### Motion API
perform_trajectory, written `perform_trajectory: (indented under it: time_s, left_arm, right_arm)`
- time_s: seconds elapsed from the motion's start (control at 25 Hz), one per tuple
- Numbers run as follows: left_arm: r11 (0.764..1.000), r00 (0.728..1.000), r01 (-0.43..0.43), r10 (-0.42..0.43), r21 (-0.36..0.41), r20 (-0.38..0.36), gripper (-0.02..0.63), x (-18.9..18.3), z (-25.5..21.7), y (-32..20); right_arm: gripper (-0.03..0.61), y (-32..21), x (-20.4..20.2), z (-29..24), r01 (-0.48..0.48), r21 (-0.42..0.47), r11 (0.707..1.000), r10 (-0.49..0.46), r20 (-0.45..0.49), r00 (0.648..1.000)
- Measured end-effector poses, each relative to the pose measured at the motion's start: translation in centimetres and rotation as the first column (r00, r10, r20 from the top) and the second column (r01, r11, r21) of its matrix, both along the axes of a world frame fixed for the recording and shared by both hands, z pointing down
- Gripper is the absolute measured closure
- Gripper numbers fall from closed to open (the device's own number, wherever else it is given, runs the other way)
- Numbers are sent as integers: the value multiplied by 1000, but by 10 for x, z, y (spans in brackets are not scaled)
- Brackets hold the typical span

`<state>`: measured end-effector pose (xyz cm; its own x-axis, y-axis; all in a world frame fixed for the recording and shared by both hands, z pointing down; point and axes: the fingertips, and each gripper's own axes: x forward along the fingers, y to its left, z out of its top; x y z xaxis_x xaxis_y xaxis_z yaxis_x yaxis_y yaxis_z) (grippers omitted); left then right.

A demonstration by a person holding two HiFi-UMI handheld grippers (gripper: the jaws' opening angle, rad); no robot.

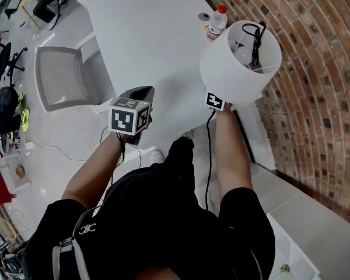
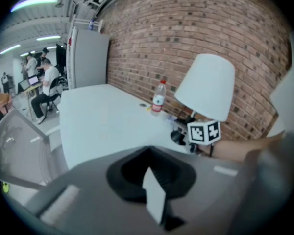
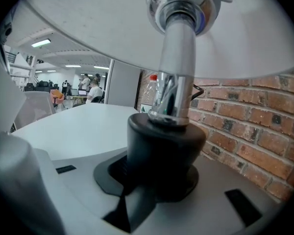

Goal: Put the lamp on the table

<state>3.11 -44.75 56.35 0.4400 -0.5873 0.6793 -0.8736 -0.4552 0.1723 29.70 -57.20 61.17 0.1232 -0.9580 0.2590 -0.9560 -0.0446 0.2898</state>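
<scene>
Lamp [image 1: 236,69]: held off the table [image 1: 146,34], above its near edge on the brick wall [image 1: 315,69] side. The white shade is on top, its open upper end facing the head camera.
Lamp parts: a chrome stem rises from a black round base part into the shade. A black cord [image 1: 256,39] hangs over the shade's top rim.
Right gripper [image 3: 159,173]: jaws clamped on the lamp's black base part, one on each side. Its marker cube shows just under the shade.
Base and table: I cannot tell whether the lamp's underside touches the table.
Left gripper [image 2: 152,180]: jaws pressed together with nothing between them. It hangs over the floor just off the table's near edge, well apart from the lamp and pointing toward it.
Bottle [image 1: 217,22]: upright on the table with a red cap, just beyond the shade and near the wall.
Chair [image 1: 61,77]: grey, on the floor at the table's left side.
Background: people sit at desks far down the room.
</scene>
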Motion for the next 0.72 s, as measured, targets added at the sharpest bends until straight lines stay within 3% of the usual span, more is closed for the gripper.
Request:
perform_trajectory:
  time_s: [0.12, 0.28, 0.56, 0.72]
  left_arm:
    - [1000, 1000, -4, 4, -8, 16, 614, -4, 5, 7]
    - [999, 999, -28, 29, -16, 30, 614, -5, 10, 18]
    - [999, 999, -44, 44, -10, 27, 614, -9, 8, 29]
    - [999, 999, -48, 48, 2, 6, 612, -11, 2, 34]
  right_arm:
    - [482, 2, -7, 12, 24, -4, 1000, -24, 19, 1000]
    - [469, 4, -17, 36, 68, -25, 997, -65, 115, 991]
    - [369, 31, -12, 50, -11, -51, 999, 20, 193, 981]
    - [370, 56, -15, 41, -52, -57, 997, 65, 239, 969]
